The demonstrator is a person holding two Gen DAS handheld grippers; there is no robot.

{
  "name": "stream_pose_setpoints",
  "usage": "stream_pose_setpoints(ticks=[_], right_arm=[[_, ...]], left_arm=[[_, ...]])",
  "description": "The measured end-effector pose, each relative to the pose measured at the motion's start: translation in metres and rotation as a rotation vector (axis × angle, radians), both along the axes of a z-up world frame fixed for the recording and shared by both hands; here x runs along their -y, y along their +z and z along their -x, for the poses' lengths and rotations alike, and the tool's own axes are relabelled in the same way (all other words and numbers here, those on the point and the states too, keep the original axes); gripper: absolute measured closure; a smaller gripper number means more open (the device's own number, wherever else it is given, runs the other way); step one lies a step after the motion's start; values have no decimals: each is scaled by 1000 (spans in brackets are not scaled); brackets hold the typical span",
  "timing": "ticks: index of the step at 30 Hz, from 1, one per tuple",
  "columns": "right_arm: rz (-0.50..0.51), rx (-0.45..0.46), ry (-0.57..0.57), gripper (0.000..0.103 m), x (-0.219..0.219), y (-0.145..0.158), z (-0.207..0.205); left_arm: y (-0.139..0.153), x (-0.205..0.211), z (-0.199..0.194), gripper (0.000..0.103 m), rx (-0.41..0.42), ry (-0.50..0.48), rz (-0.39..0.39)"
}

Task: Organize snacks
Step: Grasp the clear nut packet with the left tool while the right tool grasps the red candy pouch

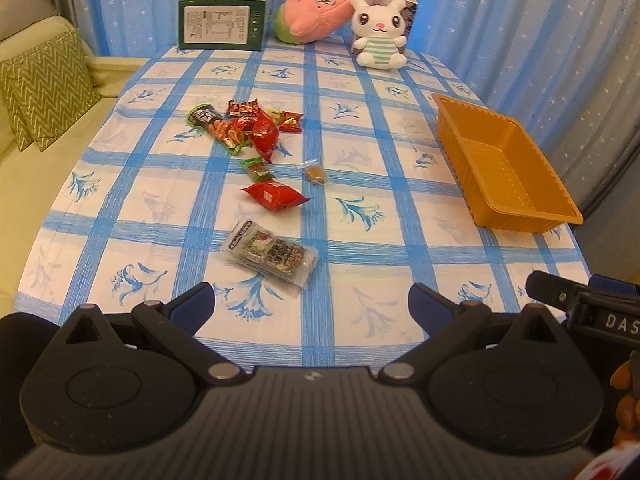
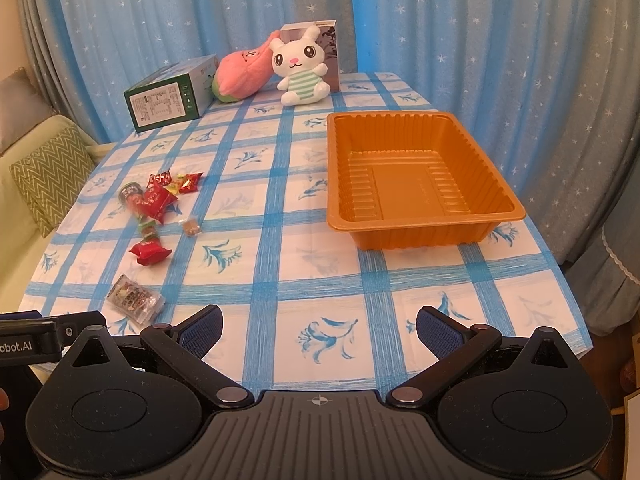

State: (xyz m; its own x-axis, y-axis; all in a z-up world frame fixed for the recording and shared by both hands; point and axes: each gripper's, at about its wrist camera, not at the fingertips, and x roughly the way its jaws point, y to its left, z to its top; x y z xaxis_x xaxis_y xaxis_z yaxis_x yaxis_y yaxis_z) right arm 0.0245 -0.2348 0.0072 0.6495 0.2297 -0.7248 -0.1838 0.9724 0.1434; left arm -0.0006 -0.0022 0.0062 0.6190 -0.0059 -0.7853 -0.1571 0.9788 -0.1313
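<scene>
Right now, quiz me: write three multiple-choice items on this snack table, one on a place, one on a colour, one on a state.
1. Where does the white plush rabbit sit?
A. at the table's far end, against a box
B. inside the tray
C. among the snack packets

2. What colour is the ribbed plastic tray?
A. green
B. orange
C. white

3. What state is the tray in?
A. holding all the snacks
B. turned upside down
C. upright with no snack in it

Key: 1 A, the rabbit leans on a box at the far edge beside the pink plush. 2 B, its walls and floor are orange. 3 C, its bare floor shows in the right wrist view, while the snack packets lie on the checked tablecloth.
</scene>
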Motion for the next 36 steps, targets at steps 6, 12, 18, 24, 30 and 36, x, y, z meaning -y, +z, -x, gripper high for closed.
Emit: stream_pose_setpoints(ticks=[6,12,18,24,30,36], right_arm=[[3,-2,26,1,-8,-6,-8],[-1,-7,51,1,-18,-25,-23],[1,-19,70,1,-29,-40,-44],[-9,-38,68,1,-33,-52,-61],[-13,-54,72,1,-39,-61,-70],[-11,-60,85,1,-46,-66,-74]], left_arm=[[-15,-20,-6,12,-13,79,52],[-35,-41,-24,25,-17,169,144],[-61,-55,-50,44,-37,246,211],[-85,-66,-70,46,-51,311,233],[-87,-59,-85,45,-40,293,161],[-93,-31,-91,48,-65,142,-68]])
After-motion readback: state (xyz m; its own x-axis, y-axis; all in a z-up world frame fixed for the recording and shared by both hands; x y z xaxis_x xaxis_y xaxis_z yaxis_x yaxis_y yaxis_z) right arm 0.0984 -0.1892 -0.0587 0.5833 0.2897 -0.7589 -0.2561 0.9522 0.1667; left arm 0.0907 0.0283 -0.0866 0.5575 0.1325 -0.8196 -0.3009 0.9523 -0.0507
